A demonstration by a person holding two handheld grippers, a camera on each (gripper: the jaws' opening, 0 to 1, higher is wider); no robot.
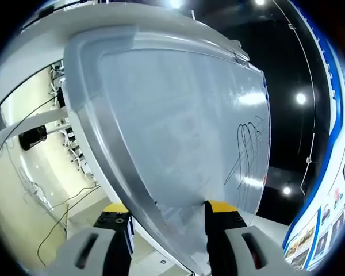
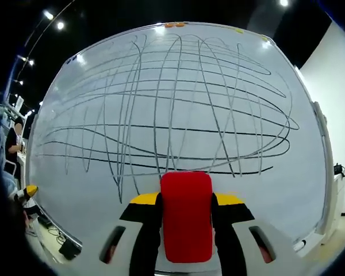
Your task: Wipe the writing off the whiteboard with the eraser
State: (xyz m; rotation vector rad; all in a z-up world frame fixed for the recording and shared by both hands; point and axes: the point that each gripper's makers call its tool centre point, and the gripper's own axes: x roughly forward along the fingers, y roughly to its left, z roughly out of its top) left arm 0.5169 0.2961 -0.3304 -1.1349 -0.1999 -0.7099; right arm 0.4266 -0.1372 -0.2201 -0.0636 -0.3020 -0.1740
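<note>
We hold the red eraser [image 2: 187, 215] clamped between the right gripper's [image 2: 187, 202] jaws, facing the whiteboard [image 2: 178, 109], which is covered in looping black scribbles [image 2: 161, 115]; we judge the wiping is only about to start, or barely begun. The left gripper [image 1: 167, 214] straddles the board's grey frame edge [image 1: 112, 149], its jaws on either side and seemingly closed on it to steady the board, though the contact is hard to confirm. Next we need to press the eraser flat on the strokes and sweep across. Cables [image 1: 57, 213] trail on the floor behind the board, and a seated person [image 2: 12, 144] is off to one side.
</note>
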